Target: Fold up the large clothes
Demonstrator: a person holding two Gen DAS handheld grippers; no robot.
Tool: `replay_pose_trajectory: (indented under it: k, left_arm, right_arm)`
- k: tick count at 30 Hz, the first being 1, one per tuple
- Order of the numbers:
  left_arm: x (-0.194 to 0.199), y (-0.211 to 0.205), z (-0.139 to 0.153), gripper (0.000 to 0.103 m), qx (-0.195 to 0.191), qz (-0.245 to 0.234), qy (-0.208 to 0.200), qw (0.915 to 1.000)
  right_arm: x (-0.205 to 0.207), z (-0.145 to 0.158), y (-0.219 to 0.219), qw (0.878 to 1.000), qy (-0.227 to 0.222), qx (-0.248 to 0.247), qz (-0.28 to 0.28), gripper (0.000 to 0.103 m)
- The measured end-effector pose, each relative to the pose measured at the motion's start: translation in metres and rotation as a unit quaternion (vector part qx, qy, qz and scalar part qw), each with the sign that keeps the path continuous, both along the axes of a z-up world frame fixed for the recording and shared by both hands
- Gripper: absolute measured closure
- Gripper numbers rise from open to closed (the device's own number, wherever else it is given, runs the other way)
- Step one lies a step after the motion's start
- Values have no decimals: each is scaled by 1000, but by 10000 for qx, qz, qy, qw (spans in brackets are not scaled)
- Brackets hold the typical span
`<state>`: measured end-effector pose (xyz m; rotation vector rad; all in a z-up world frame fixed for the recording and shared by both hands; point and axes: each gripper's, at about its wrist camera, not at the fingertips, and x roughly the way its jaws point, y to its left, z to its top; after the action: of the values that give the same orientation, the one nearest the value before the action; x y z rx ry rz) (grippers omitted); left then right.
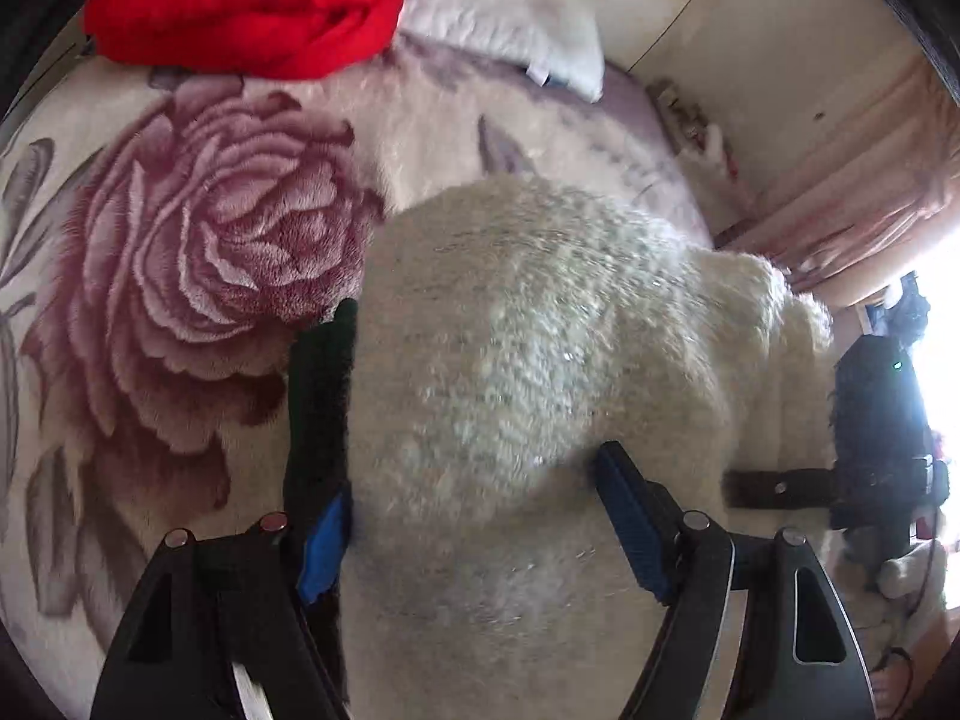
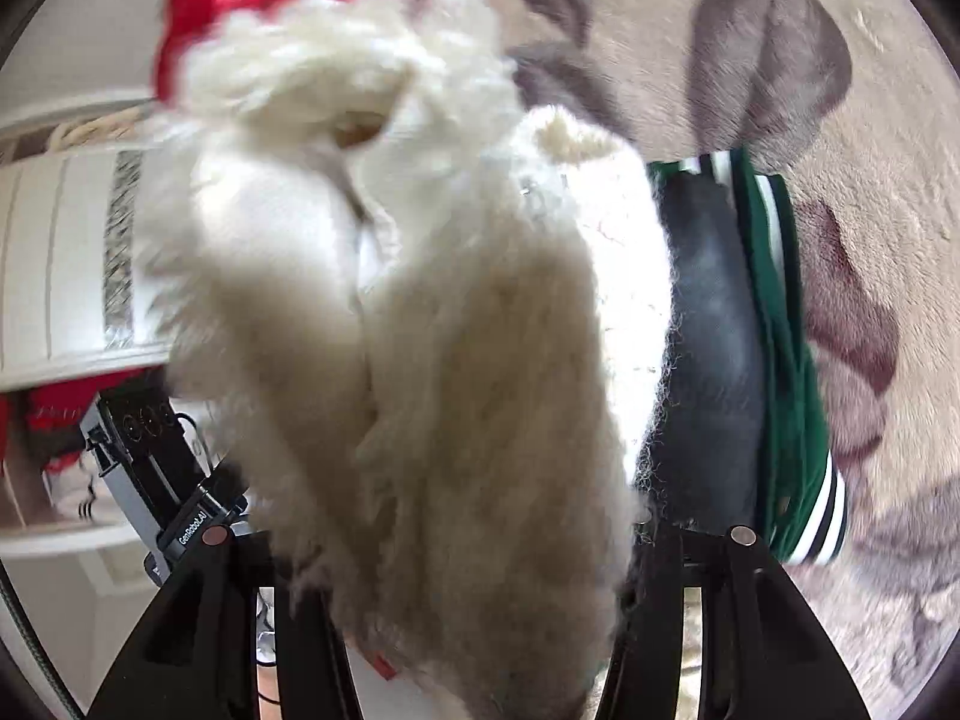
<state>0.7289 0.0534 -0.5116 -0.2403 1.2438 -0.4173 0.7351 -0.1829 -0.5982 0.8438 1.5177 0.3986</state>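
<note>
Broadly, item one: a bed, covered by a plush cream blanket point(image 1: 198, 276) printed with a big mauve rose and grey leaves; it fills most of both views.

Item two: the room edge. A pale wall and pink curtain point(image 1: 870, 180) stand beyond the far side of the bed, with bright window light at the right border. The right wrist view shows a white cabinet point(image 2: 54, 258) off the bed's side.

Item three: a fluffy white sweater point(image 1: 540, 372), the largest garment, bunched and lifted clear of the blanket, slung between both tools. It blocks the centre of each view.

Item four: a red fleece garment point(image 1: 258, 0), heaped at the head of the bed beside a white pillow point(image 1: 516, 24).

Item five: a folded stack on the blanket, a dark grey garment point(image 2: 714, 360) touching a green one with white striped cuffs point(image 2: 786, 372), just beside the hanging sweater.

Item six: left gripper point(image 1: 474, 396), tilted steeply down, jaws set wide with a thick wad of sweater pressed between the blue pads.

Item seven: right gripper point(image 2: 456, 540), angled down, its fingertips buried in the wool; the jaws are closed on a bundle of the sweater. The other tool's body shows at the lower left of this view.
</note>
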Motion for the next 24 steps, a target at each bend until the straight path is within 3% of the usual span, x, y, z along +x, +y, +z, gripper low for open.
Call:
replay_pose_trajectory:
  k: [1, 3, 5, 6, 9, 11, 12, 15, 18, 21, 24]
  left_arm:
    - [2, -3, -8, 28, 16, -54, -1, 10000]
    - [6, -5, -17, 28, 8, -92, -43, 9999]
    - [4, -7, -11, 28, 62, -98, -79, 9999]
    - [1, -7, -5, 28, 100, -128, -94, 9998]
    - [-9, -5, 13, 28, 344, -173, -211, 9990]
    - [-16, -5, 25, 28, 726, -151, -490, 9960]
    - [-23, -5, 32, 27, 918, -139, -652, 9935]
    - [-39, -10, 42, 9, 1372, -169, -869, 9866]
    - [-66, -16, 53, 8, 1658, -145, -1105, 9798]
    - [-93, -18, 67, 8, 1684, -34, -1253, 9777]
    - [-127, -21, 91, 5, 1614, 81, -1388, 9771]
  right_arm:
    - [21, -11, -29, 9999, 49, 34, -82, 49]
    - [32, -31, -42, 9998, 99, -39, -190, 44]
    - [24, -41, -49, 9995, 161, -123, -245, 29]
    - [18, -42, -58, 9994, 160, -156, -252, 29]
    - [12, -24, -45, 9983, 59, -569, -70, 20]
    - [0, 4, -35, 9913, -318, -1276, 10, 14]
    - [-12, 21, -26, 9849, -515, -1651, -2, 13]
    - [-40, 53, -15, 9560, -932, -2778, -117, 12]
    - [-72, 63, -9, 9250, -1073, -3637, -238, 11]
    - [-134, 85, -20, 8916, -1139, -4371, -327, 1]
    - [-170, 113, -13, 8709, -1203, -4743, -446, 1]
